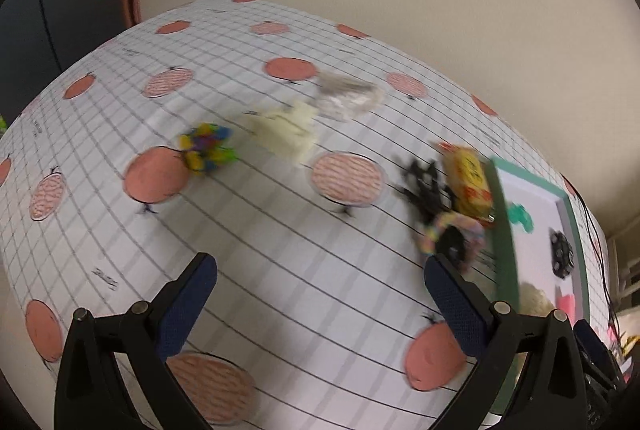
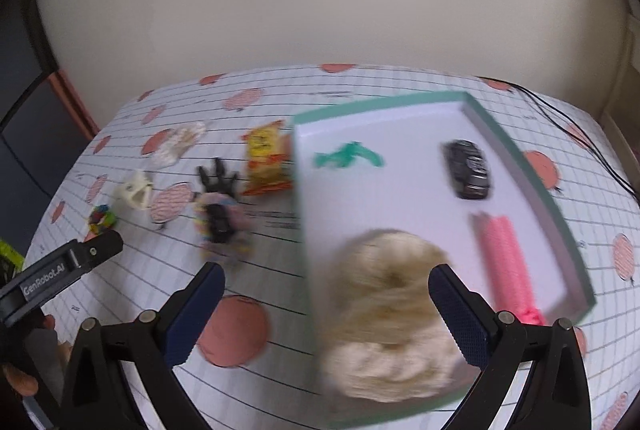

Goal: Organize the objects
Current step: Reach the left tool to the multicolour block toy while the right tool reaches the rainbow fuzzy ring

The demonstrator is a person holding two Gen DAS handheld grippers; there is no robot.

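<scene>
Black fingers (image 1: 192, 294), blue textured pads (image 2: 460, 314), silver screws

We see bare tablecloth (image 1: 304, 270) between and ahead of the left gripper's (image 1: 320, 282) spread fingers. To its right, a black claw clip (image 1: 424, 186), a yellow packet (image 1: 470, 182) and a pastel scrunchie (image 1: 452, 234) crowd the tray's (image 2: 520, 158) green wall. The cream fluffy item (image 2: 388, 314) fills the tray's near corner.
</scene>
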